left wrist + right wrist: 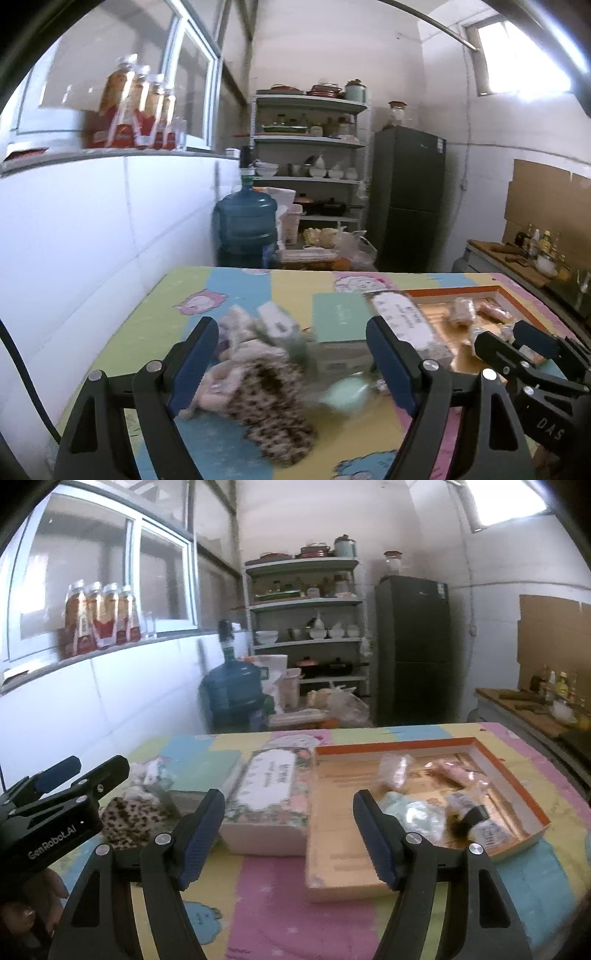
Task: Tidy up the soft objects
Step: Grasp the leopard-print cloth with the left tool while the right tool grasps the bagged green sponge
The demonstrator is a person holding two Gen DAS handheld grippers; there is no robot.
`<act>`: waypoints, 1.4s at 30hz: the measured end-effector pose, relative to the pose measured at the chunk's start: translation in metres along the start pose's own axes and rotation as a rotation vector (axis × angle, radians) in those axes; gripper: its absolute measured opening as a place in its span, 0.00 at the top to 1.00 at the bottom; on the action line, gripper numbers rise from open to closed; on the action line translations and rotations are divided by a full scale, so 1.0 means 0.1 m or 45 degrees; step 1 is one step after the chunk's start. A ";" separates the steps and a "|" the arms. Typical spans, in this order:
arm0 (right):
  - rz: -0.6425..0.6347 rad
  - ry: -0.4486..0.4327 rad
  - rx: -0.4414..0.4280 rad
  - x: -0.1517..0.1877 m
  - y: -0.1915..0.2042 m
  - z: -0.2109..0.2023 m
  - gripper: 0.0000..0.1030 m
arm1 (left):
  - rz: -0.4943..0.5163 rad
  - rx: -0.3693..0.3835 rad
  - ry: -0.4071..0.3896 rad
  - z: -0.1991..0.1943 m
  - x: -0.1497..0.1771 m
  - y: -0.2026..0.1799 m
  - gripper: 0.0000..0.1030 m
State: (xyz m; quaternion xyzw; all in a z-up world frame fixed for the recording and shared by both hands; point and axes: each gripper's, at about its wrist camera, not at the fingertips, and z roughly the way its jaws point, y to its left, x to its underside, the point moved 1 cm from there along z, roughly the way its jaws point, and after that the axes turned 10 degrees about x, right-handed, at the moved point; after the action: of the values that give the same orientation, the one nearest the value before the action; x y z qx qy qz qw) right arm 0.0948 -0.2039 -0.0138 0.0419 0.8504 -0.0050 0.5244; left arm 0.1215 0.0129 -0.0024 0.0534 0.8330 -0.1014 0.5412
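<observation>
My surface, under its pastel cartoon cover, carries the orange-rimmed tray, already holding a few wrapped soft items. Left of it sit a floral box and a green box. The loose pile lies beyond: a leopard-print piece between the spread fingers of my left tool. My right tool hangs apart, empty. Closing now risks snagging neighbouring pouches, since they overlap.

Tissue pack lies between tray and soft pile.
</observation>
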 end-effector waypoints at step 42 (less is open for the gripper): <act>0.002 0.349 -0.213 0.49 0.78 0.77 0.28 | -0.109 0.306 0.167 0.30 0.60 0.64 0.93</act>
State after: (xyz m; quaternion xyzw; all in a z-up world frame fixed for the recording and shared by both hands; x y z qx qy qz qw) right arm 0.1476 -0.1273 -0.0894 -0.0012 0.9114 0.0720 0.4052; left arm 0.1361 0.0670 -0.0758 0.0888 0.8500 -0.2196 0.4705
